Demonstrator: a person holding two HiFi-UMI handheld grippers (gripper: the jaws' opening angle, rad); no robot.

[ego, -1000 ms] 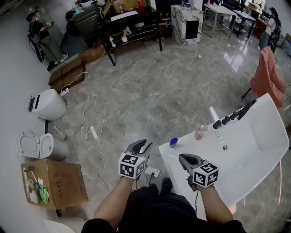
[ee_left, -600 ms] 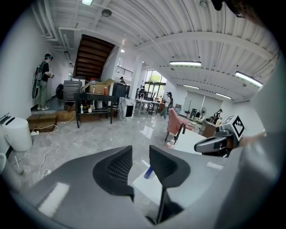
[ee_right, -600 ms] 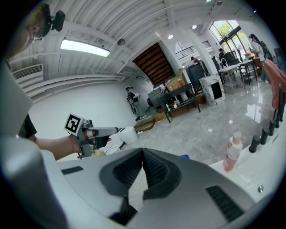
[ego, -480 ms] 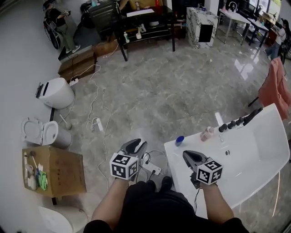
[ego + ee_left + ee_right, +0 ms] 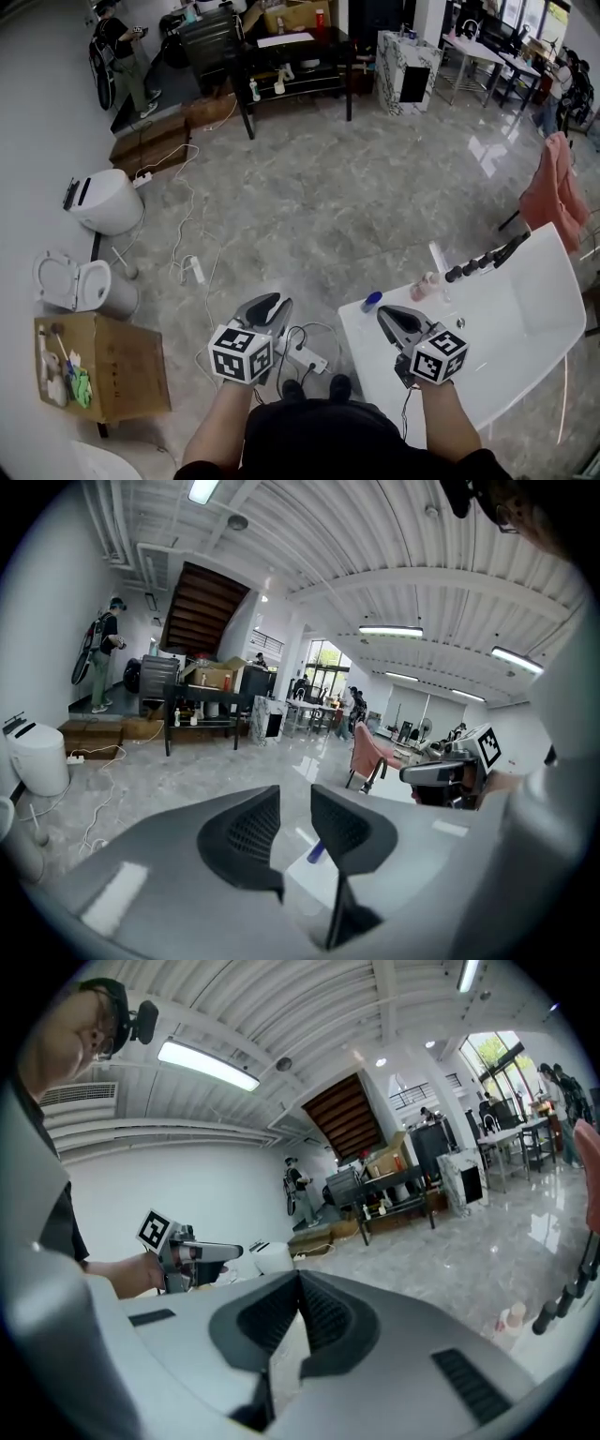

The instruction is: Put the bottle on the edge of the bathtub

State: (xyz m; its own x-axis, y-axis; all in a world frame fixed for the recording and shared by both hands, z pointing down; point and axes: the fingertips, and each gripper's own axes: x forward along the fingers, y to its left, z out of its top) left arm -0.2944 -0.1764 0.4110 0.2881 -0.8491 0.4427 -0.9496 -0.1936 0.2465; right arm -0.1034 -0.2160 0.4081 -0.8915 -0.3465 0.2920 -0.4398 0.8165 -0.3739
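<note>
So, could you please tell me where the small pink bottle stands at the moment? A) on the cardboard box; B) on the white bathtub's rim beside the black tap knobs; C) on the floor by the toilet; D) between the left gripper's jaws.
B: the head view shows the small pink bottle on the white bathtub's rim, next to the black tap knobs.

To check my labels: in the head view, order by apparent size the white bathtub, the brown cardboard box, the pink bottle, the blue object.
1. White bathtub
2. Brown cardboard box
3. Pink bottle and blue object, both tiny and too alike to rank.
</note>
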